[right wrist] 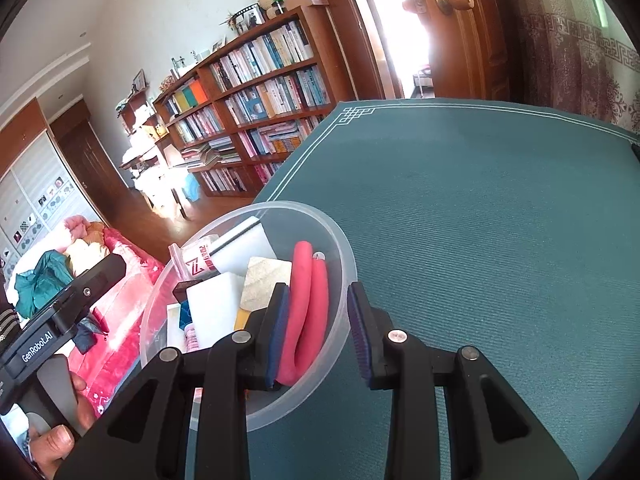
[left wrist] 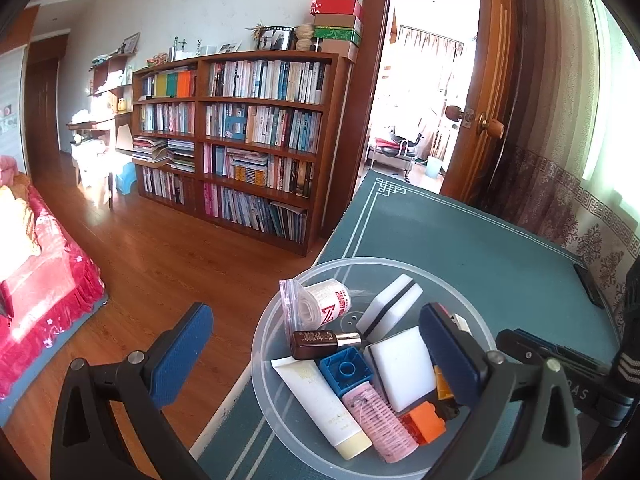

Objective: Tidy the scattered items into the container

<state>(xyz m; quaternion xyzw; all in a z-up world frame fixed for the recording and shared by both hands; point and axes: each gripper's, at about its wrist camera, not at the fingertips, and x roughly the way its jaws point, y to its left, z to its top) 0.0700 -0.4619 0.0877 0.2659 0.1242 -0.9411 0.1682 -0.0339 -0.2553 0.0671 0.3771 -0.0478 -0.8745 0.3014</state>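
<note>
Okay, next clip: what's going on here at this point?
A person is tidying small items into a clear round plastic bowl at the edge of a green-covered table. The right hand-held gripper straddles the bowl's rim, jaws open, one finger beside pink-handled pliers inside. The left hand-held gripper hovers open over the nearly full bowl.

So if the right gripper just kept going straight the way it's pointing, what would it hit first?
Most likely the far wall of the clear bowl: the right gripper straddles its rim, one finger inside beside the pink handles, one outside. Past that lies only bare green tabletop, though depth is hard to judge.
</note>
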